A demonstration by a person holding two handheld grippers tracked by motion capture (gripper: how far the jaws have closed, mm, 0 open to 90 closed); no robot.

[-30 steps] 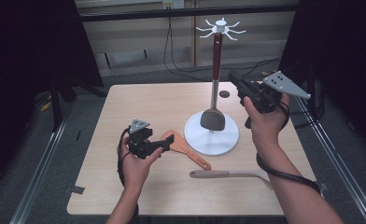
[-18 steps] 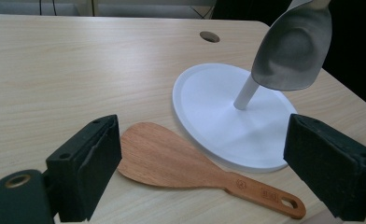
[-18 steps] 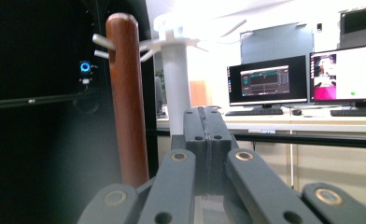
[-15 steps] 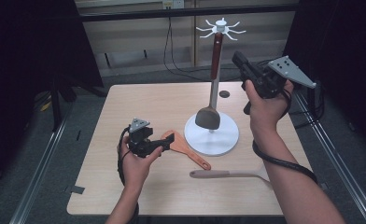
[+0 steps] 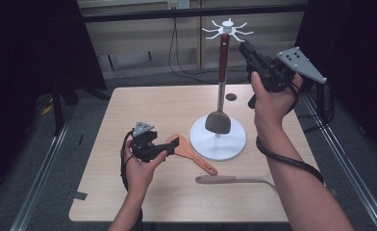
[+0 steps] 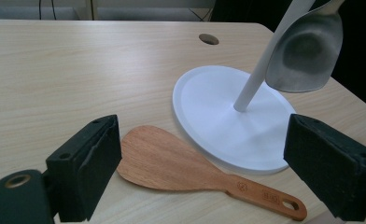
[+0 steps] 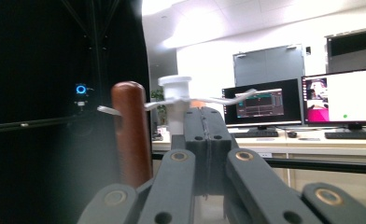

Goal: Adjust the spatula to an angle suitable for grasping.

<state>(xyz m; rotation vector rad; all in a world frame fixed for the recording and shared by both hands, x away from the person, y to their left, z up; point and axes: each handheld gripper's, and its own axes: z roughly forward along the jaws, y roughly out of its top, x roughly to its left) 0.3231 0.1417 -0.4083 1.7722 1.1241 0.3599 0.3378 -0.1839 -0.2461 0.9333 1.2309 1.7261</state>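
Observation:
A white utensil rack (image 5: 234, 144) stands on the table, with a hook crown (image 5: 228, 26) at the top of its pole. A metal spatula (image 5: 218, 122) with a red-brown handle (image 7: 132, 135) hangs from it. A wooden spatula (image 5: 189, 153) lies left of the base. My left gripper (image 5: 169, 144) is held low beside it, open, and the wooden spatula (image 6: 172, 161) lies on the table just beyond its jaws. My right gripper (image 5: 246, 48) is raised beside the top of the handle, jaws pressed together with nothing between them (image 7: 208, 116).
A beige-handled utensil (image 5: 234, 180) lies near the table's front edge, right of centre. A small round hole (image 5: 231, 96) sits in the tabletop behind the rack. A dark frame and black curtains surround the table.
My right gripper has risen and moved left, from beside the pole up to the top of the red-brown handle. The left gripper has stayed in place.

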